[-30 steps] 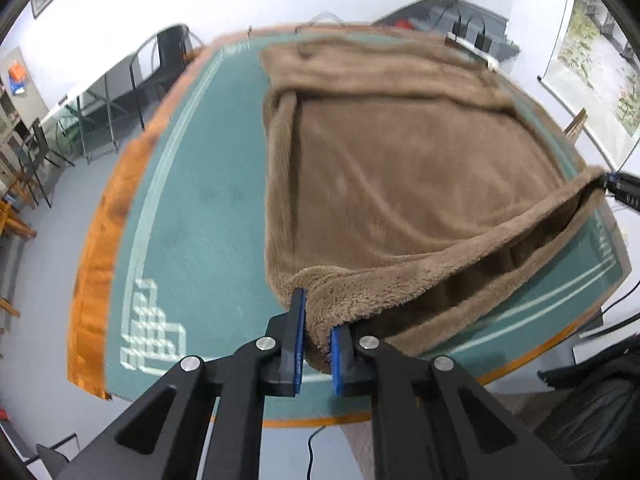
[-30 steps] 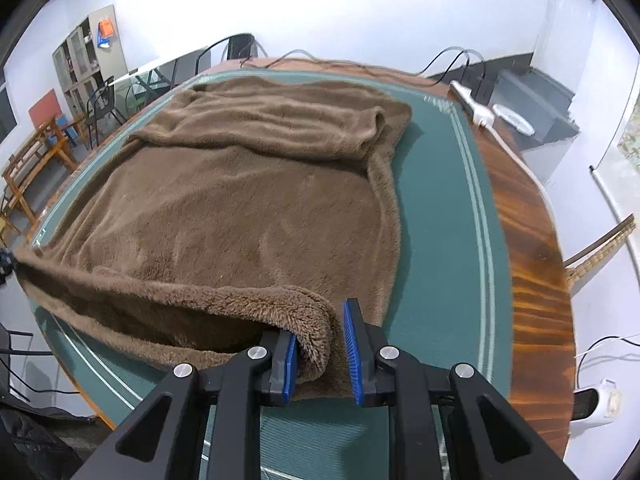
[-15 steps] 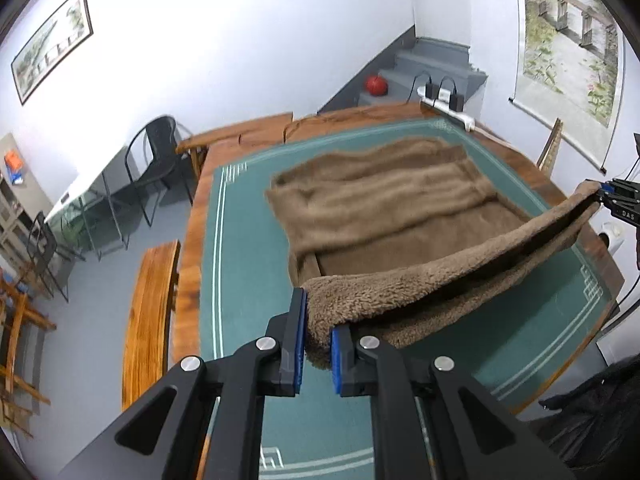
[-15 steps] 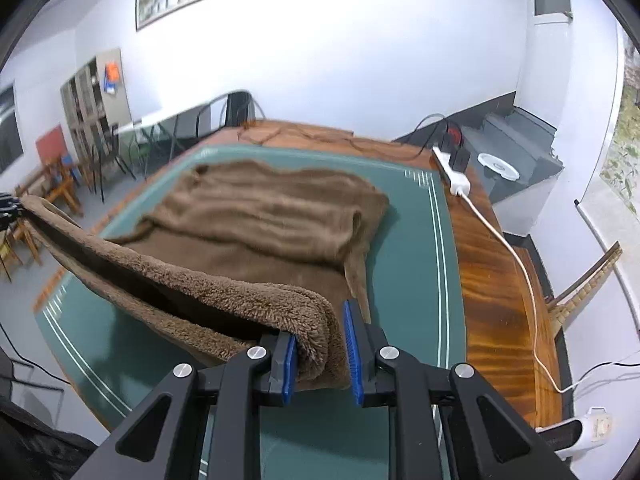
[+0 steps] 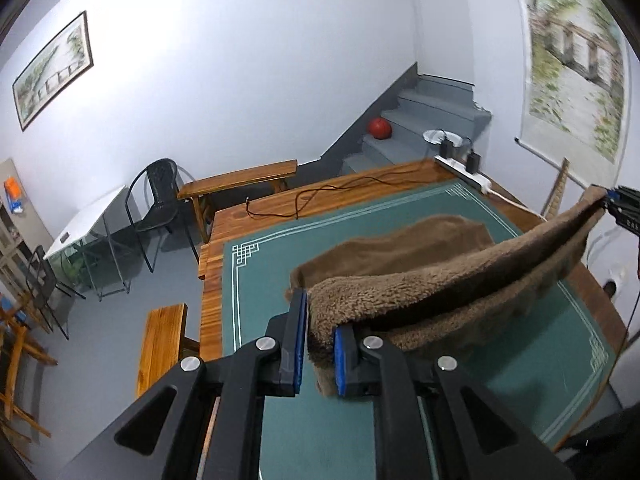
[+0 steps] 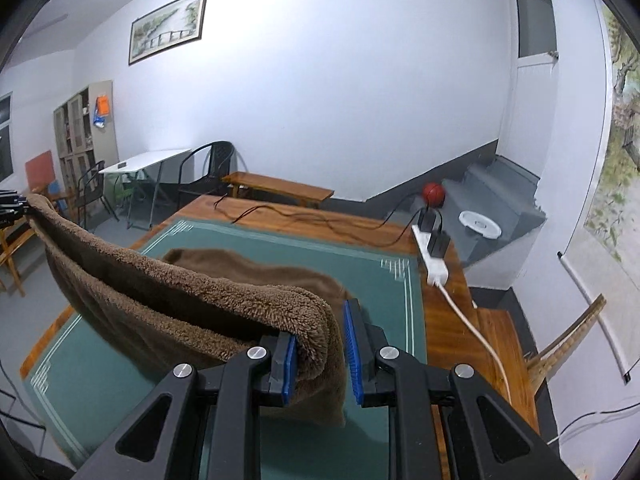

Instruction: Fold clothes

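A brown fleece garment (image 5: 440, 280) is stretched in the air between my two grippers, its far part still lying on the green mat (image 5: 272, 272). My left gripper (image 5: 318, 354) is shut on one near corner of the garment. Seen from the left wrist, the right gripper (image 5: 620, 204) holds the other corner at the far right. In the right wrist view my right gripper (image 6: 320, 356) is shut on its corner of the brown garment (image 6: 180, 300), and the left gripper (image 6: 10, 204) shows at the far left edge.
The mat covers a wooden table (image 6: 444, 316). A white power strip (image 6: 432, 264) with black chargers and cables lies at the table's far right. Wooden benches (image 5: 160, 344), black chairs (image 5: 160, 196), stairs with a red ball (image 5: 380, 128) surround it.
Both grippers have lifted the garment's near edge high off the table and carried it forward over the rest. The views have tilted up toward the far wall.
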The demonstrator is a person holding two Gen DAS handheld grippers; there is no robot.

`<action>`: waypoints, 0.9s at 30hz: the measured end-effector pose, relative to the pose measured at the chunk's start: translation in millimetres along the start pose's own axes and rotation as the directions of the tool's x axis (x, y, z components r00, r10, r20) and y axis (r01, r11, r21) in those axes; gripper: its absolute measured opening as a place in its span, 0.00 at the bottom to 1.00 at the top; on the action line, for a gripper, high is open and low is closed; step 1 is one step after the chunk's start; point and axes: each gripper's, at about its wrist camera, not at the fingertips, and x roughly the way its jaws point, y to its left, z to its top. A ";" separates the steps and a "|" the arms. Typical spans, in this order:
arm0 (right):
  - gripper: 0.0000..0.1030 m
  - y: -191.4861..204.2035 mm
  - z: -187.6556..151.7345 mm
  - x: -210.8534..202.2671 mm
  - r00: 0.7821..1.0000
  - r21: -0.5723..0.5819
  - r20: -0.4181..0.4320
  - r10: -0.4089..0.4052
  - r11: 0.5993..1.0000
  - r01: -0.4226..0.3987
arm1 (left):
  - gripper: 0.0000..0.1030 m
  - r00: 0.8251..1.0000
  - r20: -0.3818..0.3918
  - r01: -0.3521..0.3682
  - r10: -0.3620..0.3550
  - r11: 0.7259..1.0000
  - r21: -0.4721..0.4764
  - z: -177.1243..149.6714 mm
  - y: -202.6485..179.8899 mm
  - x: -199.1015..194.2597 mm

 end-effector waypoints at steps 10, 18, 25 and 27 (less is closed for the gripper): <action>0.21 -13.4 48.2 120.8 0.995 0.049 -0.076 -0.070 0.996 0.074 | 0.15 0.994 -0.104 0.034 -0.035 0.999 -0.014 47.3 38.6 140.4; 0.21 -20.9 44.8 233.7 0.969 0.078 -0.218 -0.116 0.988 0.135 | 0.15 0.968 -0.242 0.064 -0.074 0.997 -0.048 46.3 50.2 270.4; 0.21 -32.0 14.6 305.3 0.929 0.135 -0.361 -0.085 0.981 0.142 | 0.15 0.931 -0.357 0.066 -0.077 0.997 -0.045 28.2 42.1 360.3; 0.21 -36.3 5.2 323.5 0.914 0.162 -0.402 -0.062 0.977 0.138 | 0.18 0.917 -0.392 0.064 -0.077 0.997 -0.047 19.6 38.7 378.7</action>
